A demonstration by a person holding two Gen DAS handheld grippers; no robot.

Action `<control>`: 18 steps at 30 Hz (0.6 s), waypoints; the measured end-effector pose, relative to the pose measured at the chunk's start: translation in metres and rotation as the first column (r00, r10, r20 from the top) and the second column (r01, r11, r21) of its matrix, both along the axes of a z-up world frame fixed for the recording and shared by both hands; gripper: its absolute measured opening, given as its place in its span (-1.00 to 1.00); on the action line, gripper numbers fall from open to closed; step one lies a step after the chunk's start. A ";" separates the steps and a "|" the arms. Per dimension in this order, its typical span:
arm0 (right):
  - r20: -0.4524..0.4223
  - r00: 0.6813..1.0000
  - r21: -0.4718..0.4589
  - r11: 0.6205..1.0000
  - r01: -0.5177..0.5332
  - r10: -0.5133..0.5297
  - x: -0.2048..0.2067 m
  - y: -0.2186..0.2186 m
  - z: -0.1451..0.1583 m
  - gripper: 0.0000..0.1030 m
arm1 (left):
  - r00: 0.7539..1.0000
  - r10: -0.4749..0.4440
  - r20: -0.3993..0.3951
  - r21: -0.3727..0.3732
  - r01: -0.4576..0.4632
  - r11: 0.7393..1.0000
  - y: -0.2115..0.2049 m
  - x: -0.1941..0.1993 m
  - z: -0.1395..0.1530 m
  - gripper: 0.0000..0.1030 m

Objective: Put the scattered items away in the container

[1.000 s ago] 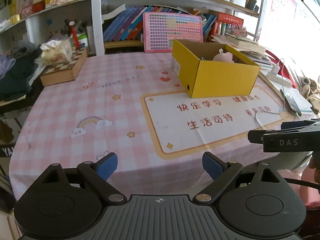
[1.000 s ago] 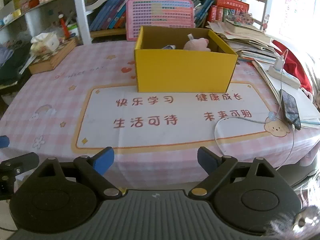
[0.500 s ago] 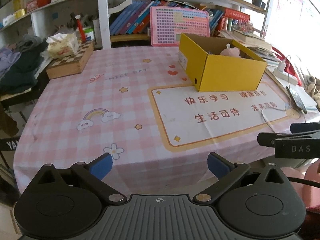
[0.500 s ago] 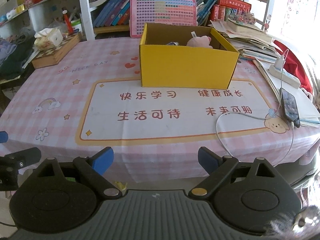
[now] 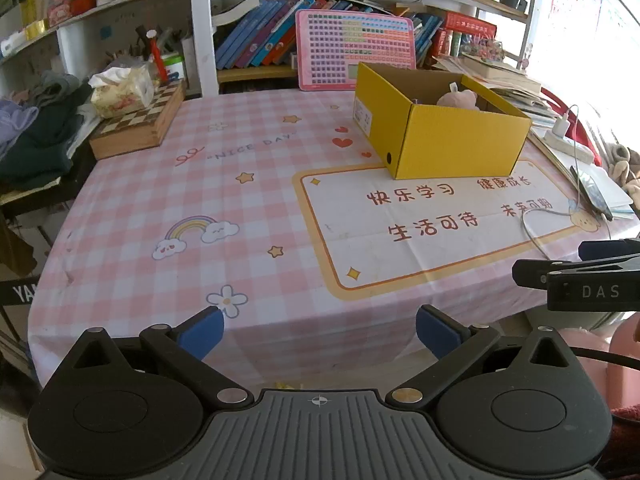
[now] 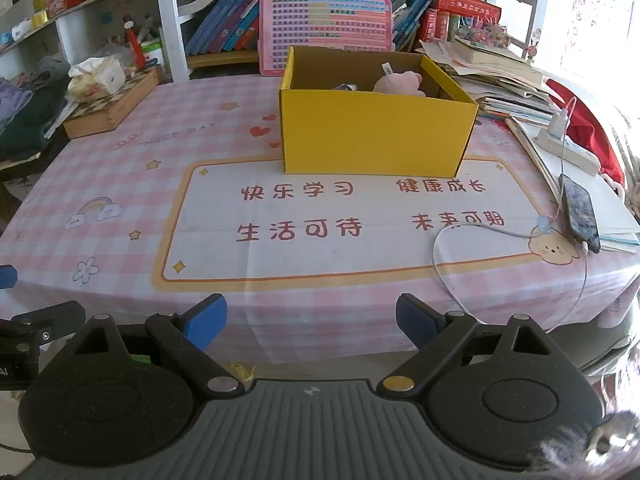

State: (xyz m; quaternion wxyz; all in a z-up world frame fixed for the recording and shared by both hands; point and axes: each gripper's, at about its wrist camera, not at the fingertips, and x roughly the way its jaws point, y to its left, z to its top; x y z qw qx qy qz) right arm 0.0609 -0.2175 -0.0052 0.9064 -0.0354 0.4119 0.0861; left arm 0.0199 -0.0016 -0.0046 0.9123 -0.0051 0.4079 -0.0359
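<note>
A pink checked tablecloth covers the table, and its middle lies bare of loose items. The yellow cardboard box stands toward the far side, already holding a pink plush toy and a smaller object I cannot identify. The left gripper and right gripper hang off the near edge, jaws wide apart and empty. Tidying looks essentially done; a good finish means scanning for strays while leaving the white charging cable and dark smartphone alone.

A pink-checked tablecloth table lies ahead of the grippers, bearing a yellow cardboard box straight ahead, a wooden chessboard box far left, a black phone right
</note>
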 end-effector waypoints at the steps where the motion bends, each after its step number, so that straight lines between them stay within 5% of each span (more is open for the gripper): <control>1: -0.001 1.000 0.001 1.000 -0.001 0.001 0.000 0.000 0.000 0.78 | 1.000 0.002 -0.002 0.000 -0.002 1.000 0.001 0.000 0.000 1.00; 18: -0.011 1.000 -0.003 1.000 -0.010 0.010 0.002 0.005 -0.002 0.78 | 1.000 0.022 -0.003 -0.026 -0.022 0.999 0.008 0.001 0.001 1.00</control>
